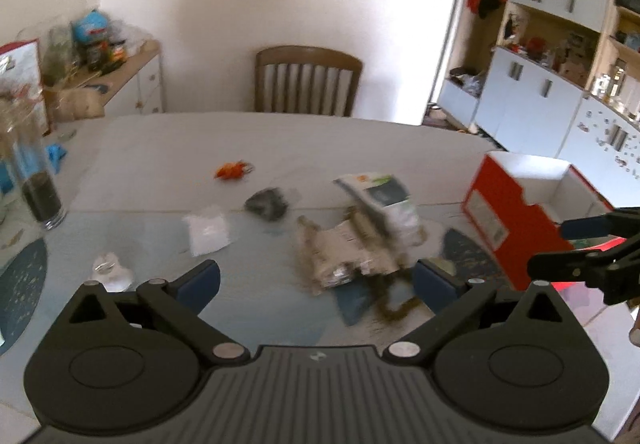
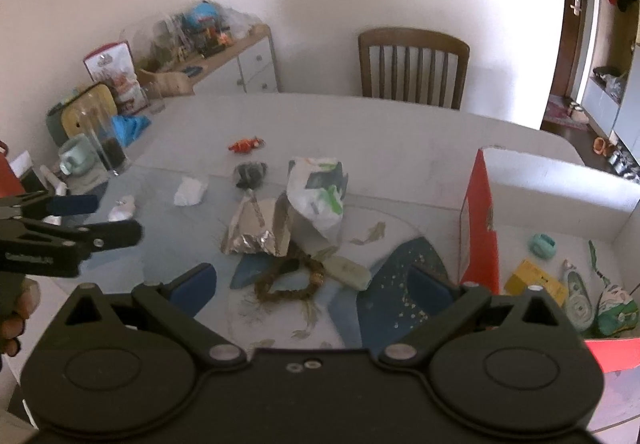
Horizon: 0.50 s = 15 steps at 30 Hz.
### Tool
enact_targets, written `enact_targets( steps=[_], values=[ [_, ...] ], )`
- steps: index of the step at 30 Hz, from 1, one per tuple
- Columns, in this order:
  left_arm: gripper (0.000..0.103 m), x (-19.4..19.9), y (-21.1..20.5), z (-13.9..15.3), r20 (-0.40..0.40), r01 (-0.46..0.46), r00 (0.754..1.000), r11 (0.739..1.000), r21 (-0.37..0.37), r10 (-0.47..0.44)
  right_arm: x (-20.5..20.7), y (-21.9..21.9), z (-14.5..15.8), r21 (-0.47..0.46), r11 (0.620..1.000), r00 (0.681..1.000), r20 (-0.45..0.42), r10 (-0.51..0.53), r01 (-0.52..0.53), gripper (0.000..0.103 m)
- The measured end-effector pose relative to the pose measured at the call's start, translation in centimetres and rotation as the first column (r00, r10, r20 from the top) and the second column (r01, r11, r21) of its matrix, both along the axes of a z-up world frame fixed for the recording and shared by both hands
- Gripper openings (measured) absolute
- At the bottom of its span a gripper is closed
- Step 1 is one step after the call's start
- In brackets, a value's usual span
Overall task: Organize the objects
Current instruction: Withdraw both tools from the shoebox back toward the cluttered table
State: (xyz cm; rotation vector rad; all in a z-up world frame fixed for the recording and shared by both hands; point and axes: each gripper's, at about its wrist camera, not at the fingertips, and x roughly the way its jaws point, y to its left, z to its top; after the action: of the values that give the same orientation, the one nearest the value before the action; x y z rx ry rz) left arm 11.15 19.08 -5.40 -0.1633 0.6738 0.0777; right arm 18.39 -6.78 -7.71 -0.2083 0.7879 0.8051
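Rt wrist view looks into the red box (image 2: 480,212) w/ white inner walls: teal item (image 2: 542,245), yellow packet (image 2: 534,280), green-white pouch (image 2: 614,308) lie inside. Lt wrist view shows only the box's (image 1: 516,220) outer side and part of its bare white interior. Clutter sits mid-table (image 2: 400,140): crumpled white-green bag (image 2: 318,190) atop a foil wrapper (image 2: 256,232), brown braided ring (image 2: 288,282) at its near edge, flat pale bar (image 2: 348,272) just beside the ring. Farther back: grey lump (image 2: 250,174), white scrap (image 2: 191,191), orange toy (image 2: 245,145). Lt view blurs the pile (image 1: 360,236). Left gripper (image 1: 316,280) and right gripper (image 2: 310,286) both hover above the table, fingers spread wide, holding nothing; each shows side-on in the other's view.
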Motion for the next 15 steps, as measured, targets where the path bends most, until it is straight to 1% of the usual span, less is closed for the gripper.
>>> enact_targets(
  steps=[6,8,11,13,15],
  values=[
    [0.103,-0.2,4.1,-2.3,-0.062,-0.068,0.996,0.998,-0.016,0.067,1.4,1.2,-2.3,-0.030,0.999,0.999,-0.029,-0.035,0.034,0.099],
    [0.103,-0.3,5.2,-3.0,-0.072,-0.098,0.993,0.995,0.004,0.098,2.0,1.6,-2.9,-0.032,0.999,0.998,-0.046,-0.042,0.040,0.098],
    [0.103,-0.2,7.1,-4.0,-0.096,-0.160,0.982,0.987,0.032,0.162,2.3,2.3,-3.4,-0.024,1.000,0.998,-0.055,-0.015,0.014,0.098],
    [0.103,-0.2,8.5,-4.6,-0.089,-0.186,0.978,0.982,0.042,0.189,2.4,2.8,-3.8,-0.035,0.999,0.999,-0.054,-0.001,-0.001,0.098],
    [0.103,0.1,9.3,-5.2,-0.084,-0.201,0.975,0.977,0.075,0.207,2.5,3.3,-4.3,-0.045,0.999,0.998,-0.061,0.005,-0.008,0.097]
  ],
)
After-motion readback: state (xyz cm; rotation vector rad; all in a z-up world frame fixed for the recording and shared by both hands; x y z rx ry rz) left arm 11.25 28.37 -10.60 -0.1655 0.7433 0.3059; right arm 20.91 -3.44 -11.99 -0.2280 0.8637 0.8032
